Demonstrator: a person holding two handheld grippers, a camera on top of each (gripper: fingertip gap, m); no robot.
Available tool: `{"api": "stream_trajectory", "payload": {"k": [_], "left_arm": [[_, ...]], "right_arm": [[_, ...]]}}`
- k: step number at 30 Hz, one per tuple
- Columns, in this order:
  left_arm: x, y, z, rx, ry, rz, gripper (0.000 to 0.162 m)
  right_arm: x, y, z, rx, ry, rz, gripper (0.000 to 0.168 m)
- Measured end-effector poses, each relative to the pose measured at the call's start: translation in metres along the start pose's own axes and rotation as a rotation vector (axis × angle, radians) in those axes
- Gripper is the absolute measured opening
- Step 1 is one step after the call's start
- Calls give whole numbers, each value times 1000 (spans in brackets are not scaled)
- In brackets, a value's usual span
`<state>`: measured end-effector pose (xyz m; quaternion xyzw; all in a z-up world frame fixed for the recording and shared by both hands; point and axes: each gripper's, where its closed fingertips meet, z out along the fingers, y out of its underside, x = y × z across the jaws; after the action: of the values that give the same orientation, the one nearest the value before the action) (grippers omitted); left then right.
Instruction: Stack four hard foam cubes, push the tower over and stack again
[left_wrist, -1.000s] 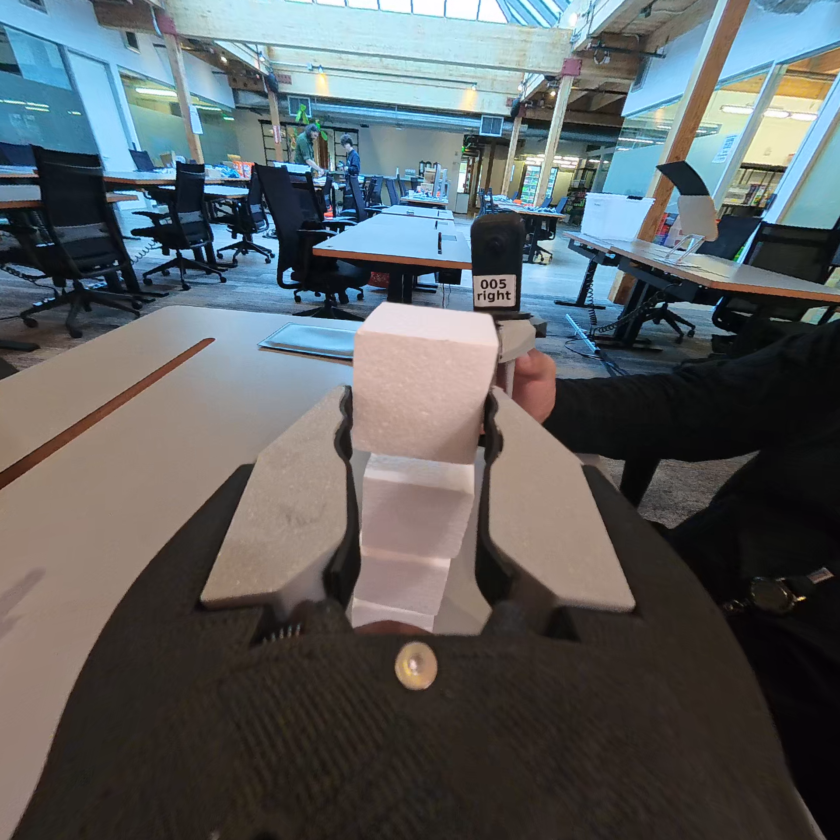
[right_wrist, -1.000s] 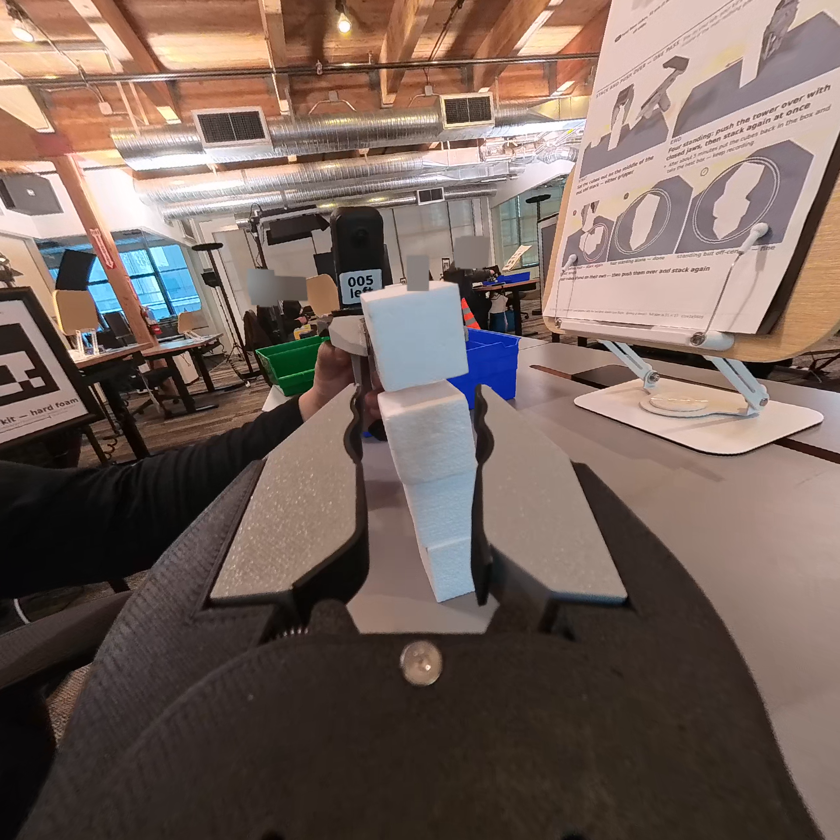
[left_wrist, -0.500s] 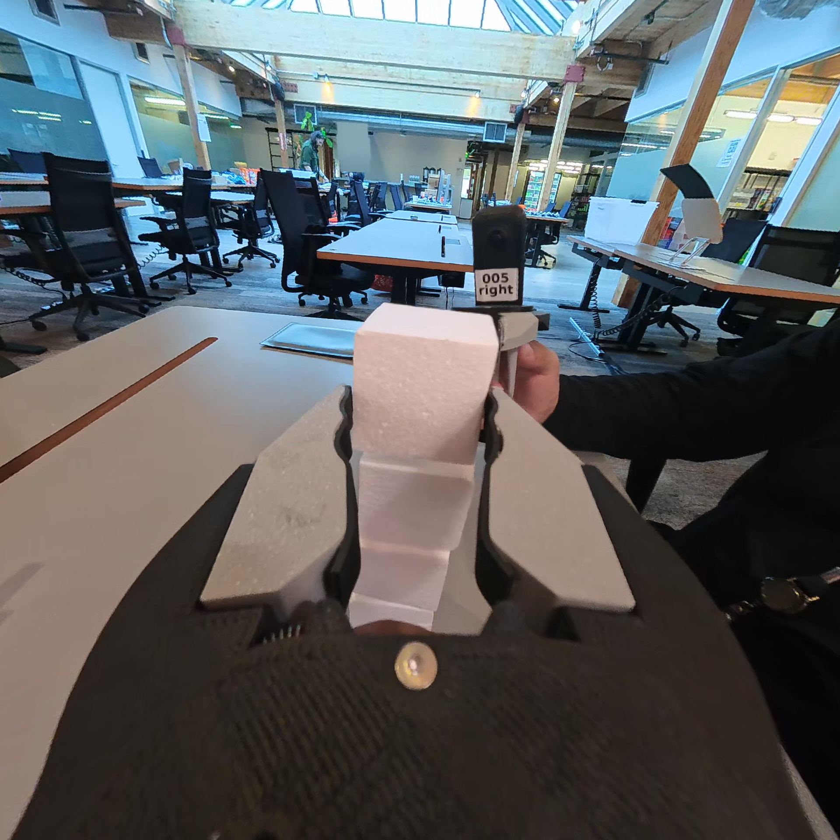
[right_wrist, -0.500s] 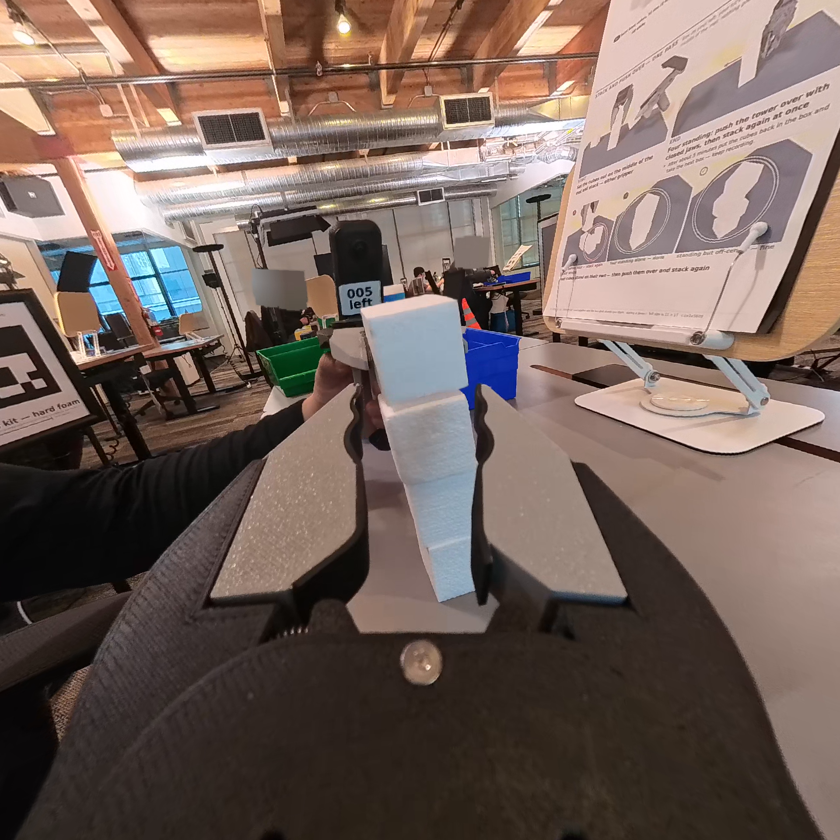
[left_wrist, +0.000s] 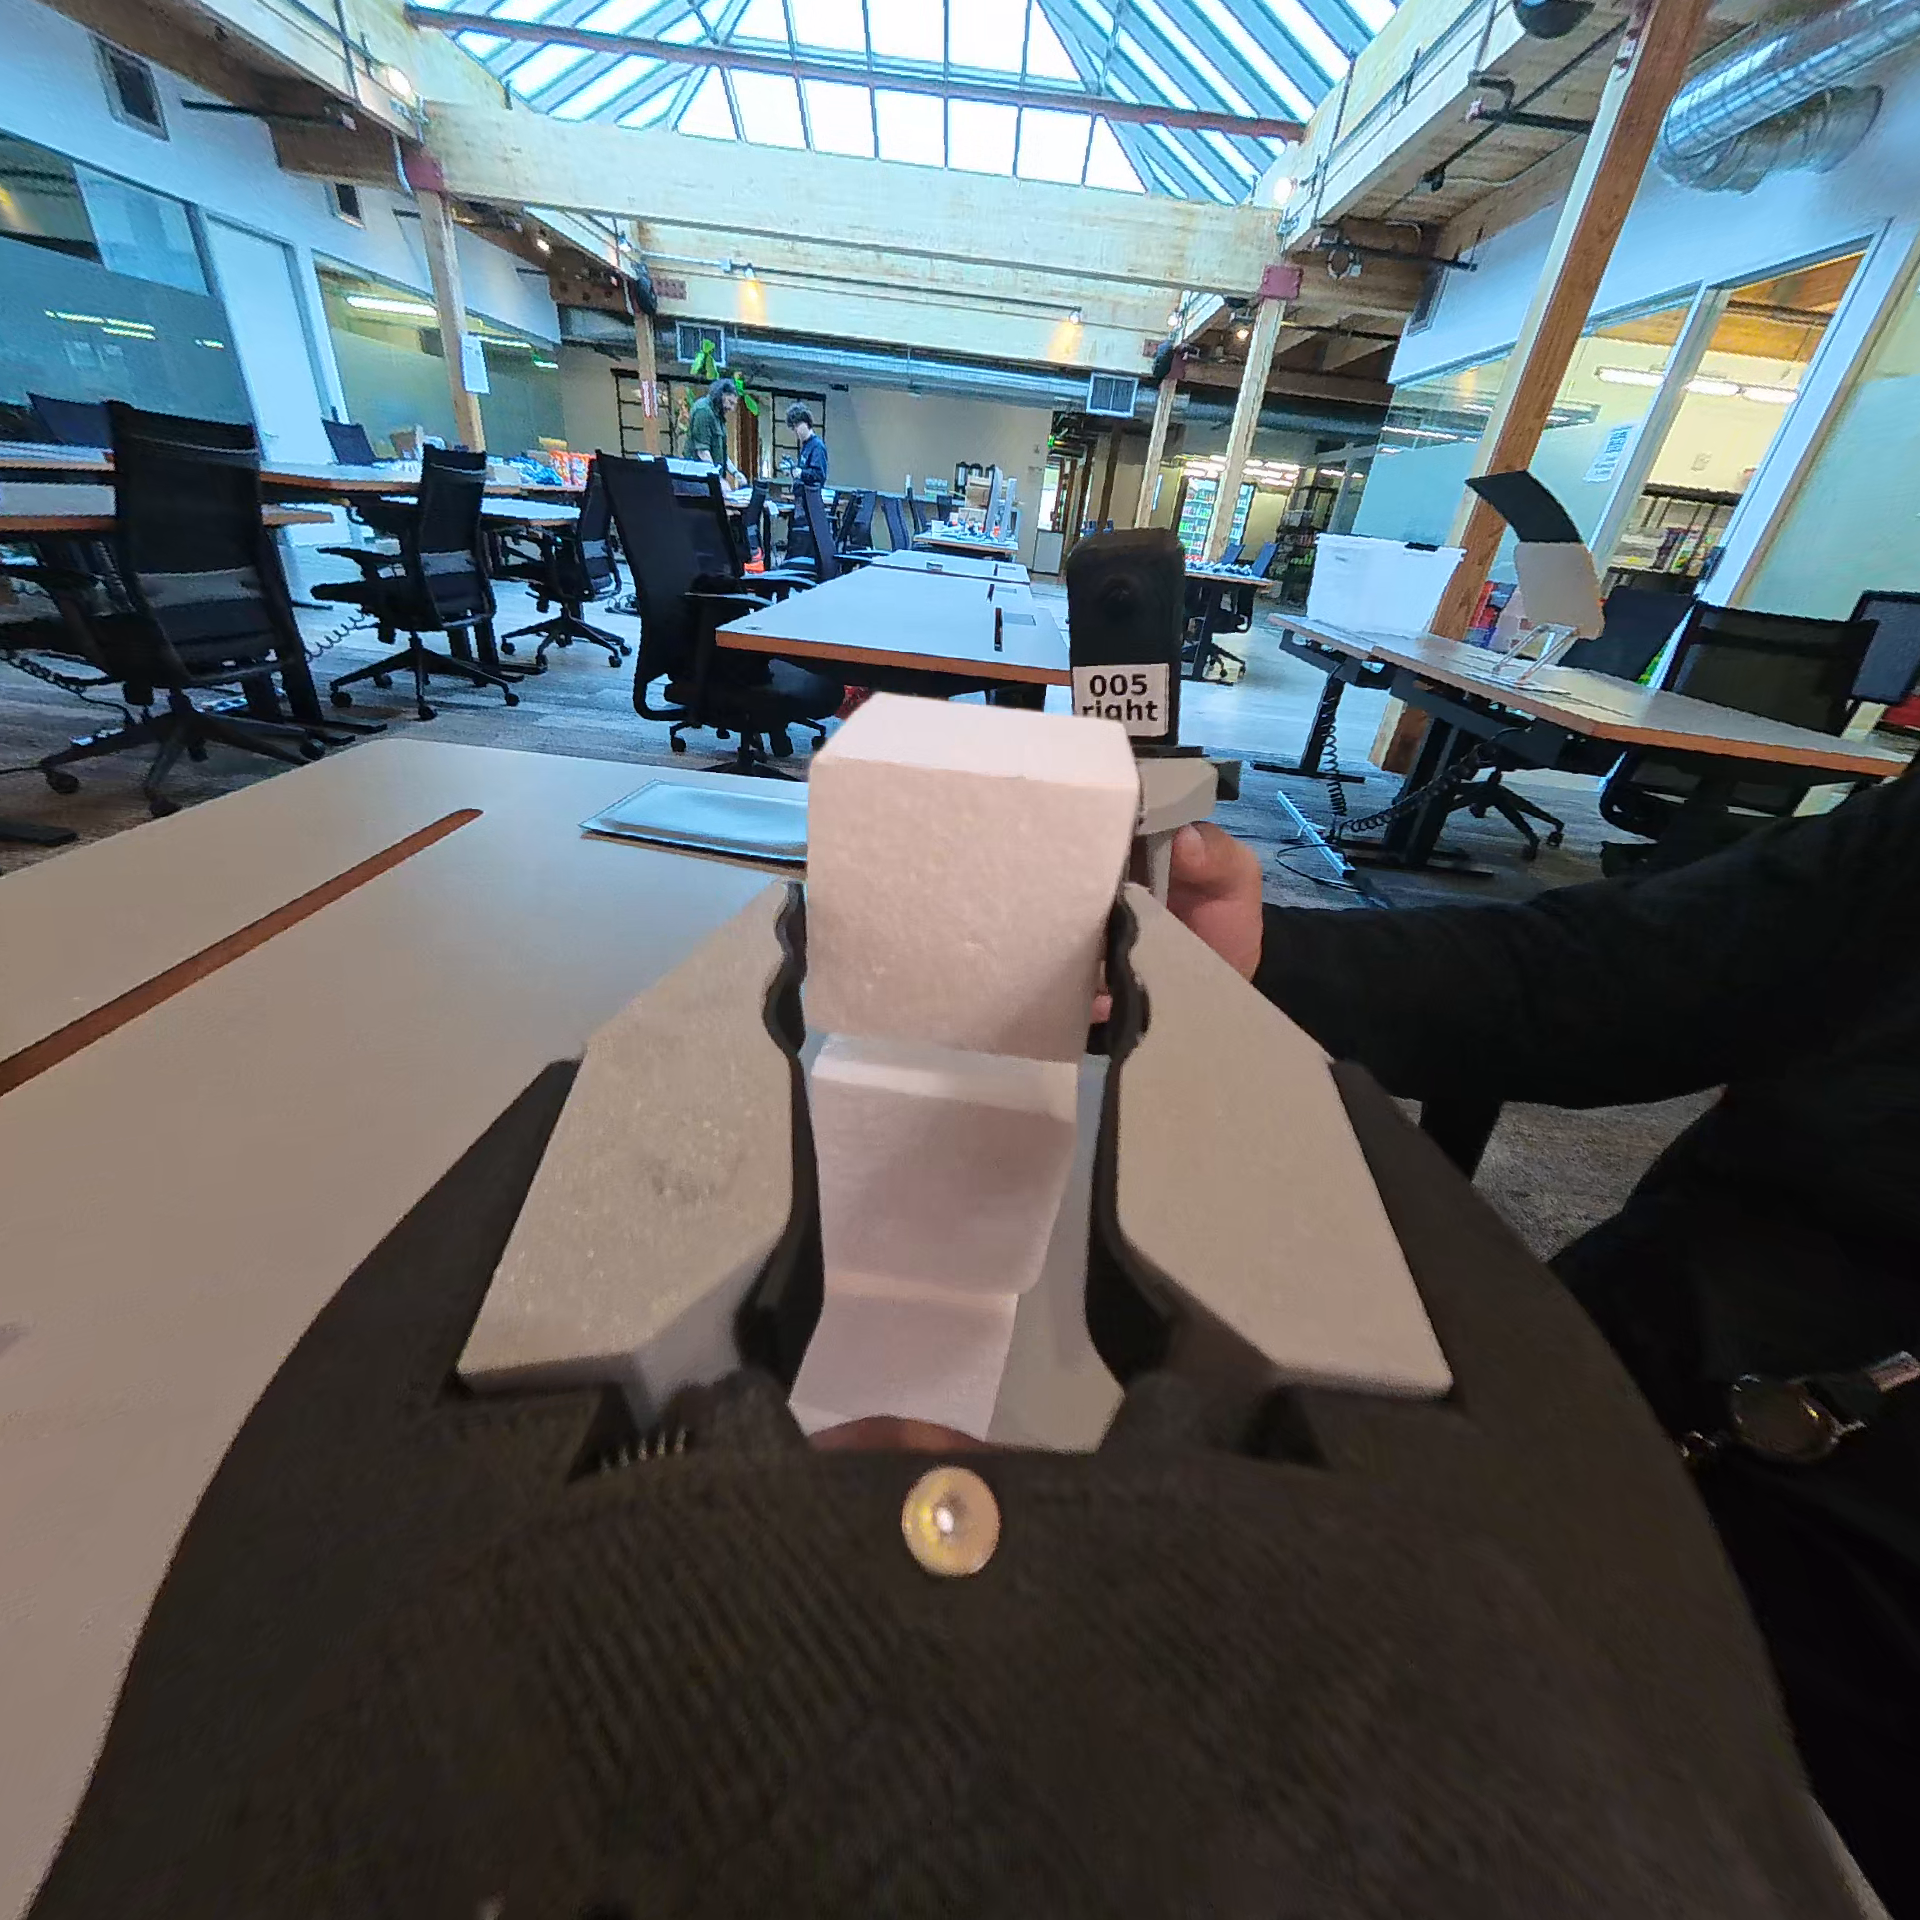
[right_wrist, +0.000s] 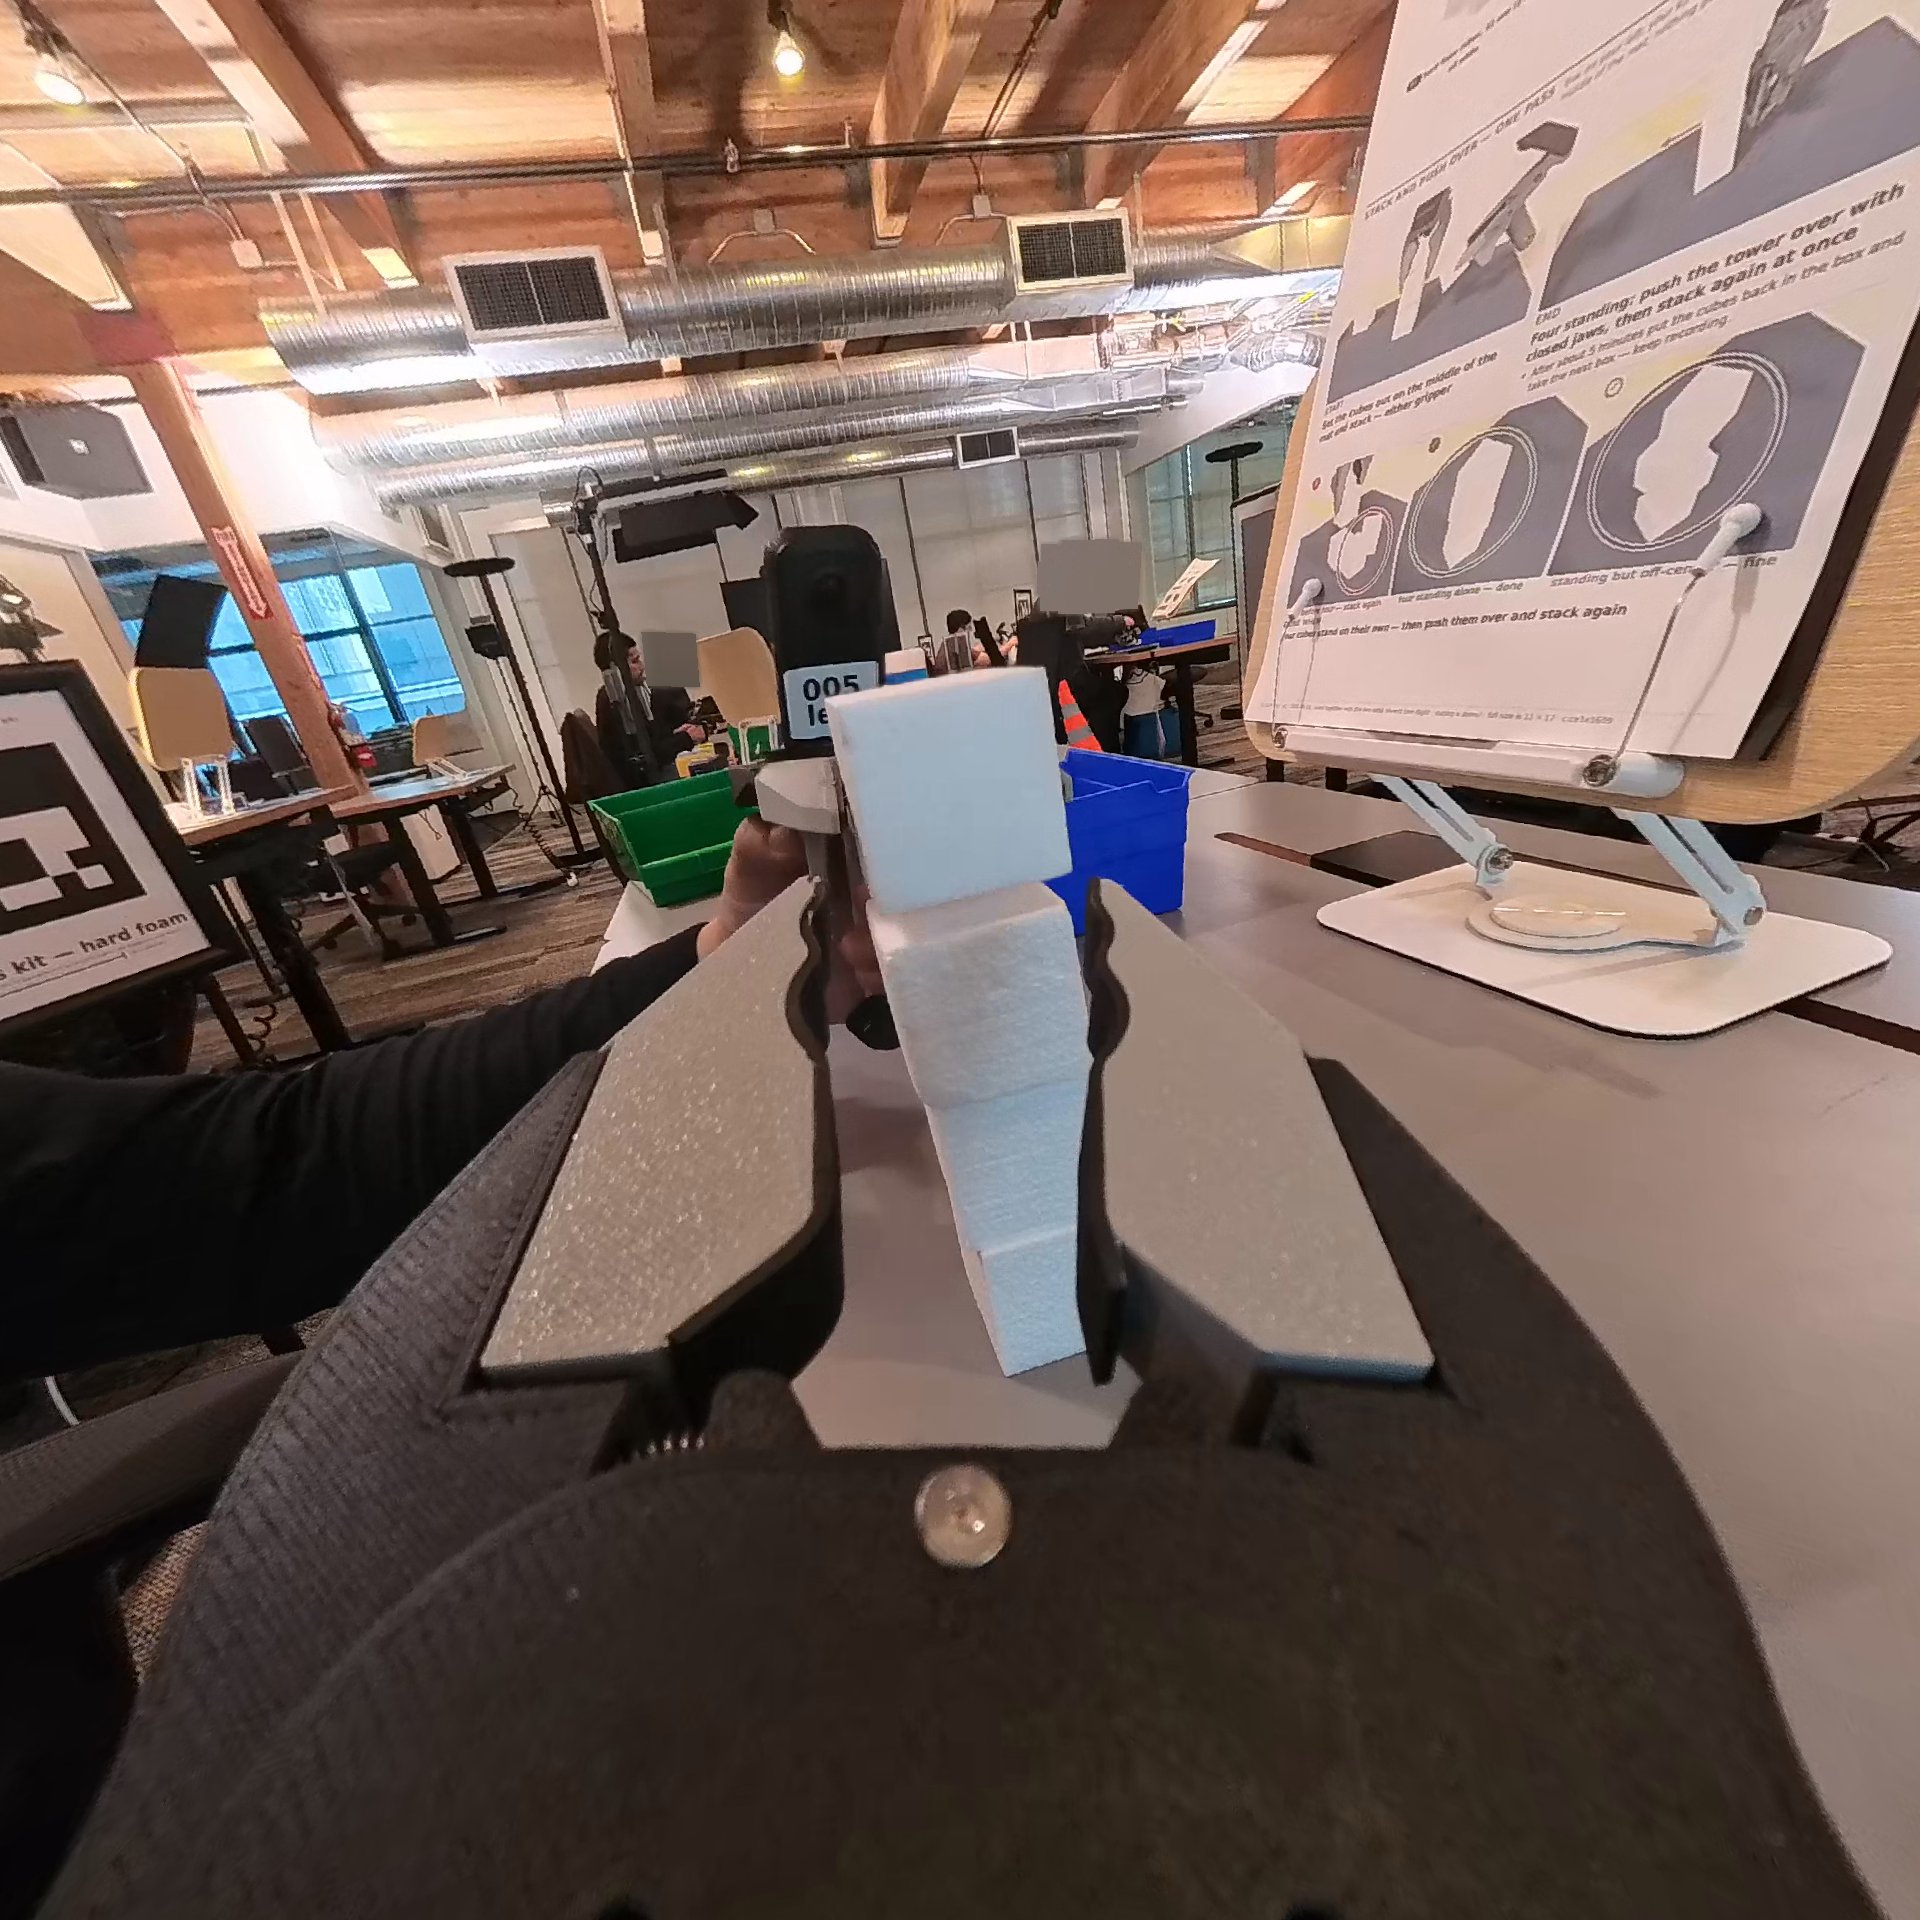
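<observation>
Atop the tower (left_wrist: 935, 1164) on the table (left_wrist: 312, 1039), the top cube (left_wrist: 966, 873) sits clenched in left jaws (right jaws released, straddling below).

Bright skylight (left_wrist: 862, 104), fisheye edges, slight blur

Foam cubes (left_wrist: 961, 883) white, grainy, matt; table (left_wrist: 260, 1122) smooth (slight sheen).
</observation>
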<state>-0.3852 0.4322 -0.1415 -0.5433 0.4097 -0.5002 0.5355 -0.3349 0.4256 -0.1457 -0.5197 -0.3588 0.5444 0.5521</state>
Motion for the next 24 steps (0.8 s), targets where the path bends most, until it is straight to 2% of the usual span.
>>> {"api": "stream_trajectory", "payload": {"k": [24], "left_arm": [[0,0,-1,43,18,10,56]], "right_arm": [[-2,1,1,-5,-12,5,47]]}}
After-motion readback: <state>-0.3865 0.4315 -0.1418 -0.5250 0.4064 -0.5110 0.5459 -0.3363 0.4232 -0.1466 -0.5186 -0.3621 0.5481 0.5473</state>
